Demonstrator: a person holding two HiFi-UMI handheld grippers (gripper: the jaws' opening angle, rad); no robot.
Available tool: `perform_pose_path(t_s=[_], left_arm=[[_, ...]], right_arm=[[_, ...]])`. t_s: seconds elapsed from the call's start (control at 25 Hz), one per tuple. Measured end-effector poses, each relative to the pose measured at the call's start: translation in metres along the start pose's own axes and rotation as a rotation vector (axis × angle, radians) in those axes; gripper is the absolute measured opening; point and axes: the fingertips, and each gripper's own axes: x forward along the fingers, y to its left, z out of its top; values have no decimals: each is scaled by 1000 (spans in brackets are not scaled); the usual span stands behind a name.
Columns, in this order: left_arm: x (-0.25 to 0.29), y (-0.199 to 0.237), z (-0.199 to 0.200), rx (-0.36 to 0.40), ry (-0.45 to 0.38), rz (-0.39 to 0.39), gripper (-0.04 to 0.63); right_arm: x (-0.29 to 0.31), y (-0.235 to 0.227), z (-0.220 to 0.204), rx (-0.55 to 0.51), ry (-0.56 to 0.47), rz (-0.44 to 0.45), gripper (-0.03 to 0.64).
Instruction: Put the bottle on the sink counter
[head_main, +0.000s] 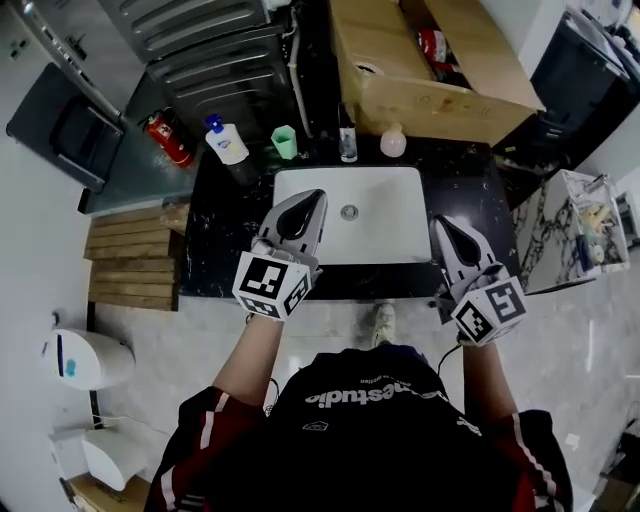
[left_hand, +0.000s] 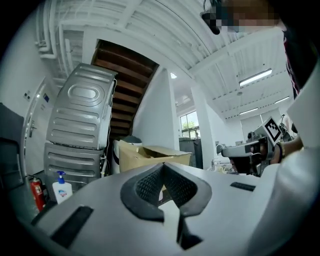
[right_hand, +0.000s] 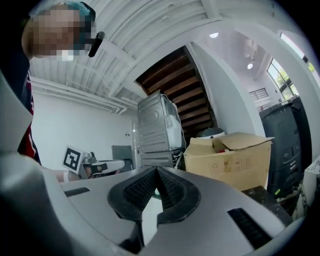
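Left gripper (head_main: 310, 198): jaws pressed together tip to tip, nothing between them. It is held level above the near left part of the sink (head_main: 395, 245).

Right gripper (head_main: 441, 223): jaws also closed and empty, above the sink's near right corner.

Bottle (head_main: 347, 140): small, clear, dark cap. It stands upright on the counter (head_main: 228, 235), ahead of both grippers past the sink's far rim and nearer the left one. Neither gripper touches it.

Also ahead on the counter:
- Green cup (head_main: 285, 141), just left of the bottle.
- Soap dispenser (head_main: 226, 140), further left.
- Pale pink round object (head_main: 393, 143), to the bottle's right.

Cardboard box (head_main: 455, 105) stands beyond the bottle. Washing machine (head_main: 215, 50) is ahead and left of the left gripper. Red fire extinguisher (head_main: 168, 137) is far left.
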Motion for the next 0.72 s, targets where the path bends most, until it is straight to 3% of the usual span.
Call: perform_pose_path(t_s=[0.24, 0.4, 0.72], left_arm=[[-73, -15, 16, -52, 27, -86, 14], [-97, -38, 23, -94, 24, -129, 14], [-105, -77, 40, -68, 46, -131, 14]], right_arm=[[-34, 76, 9, 7, 7, 30, 37], [-59, 92, 12, -3, 38, 17, 37], [-73, 95, 38, -60, 36, 41, 37]])
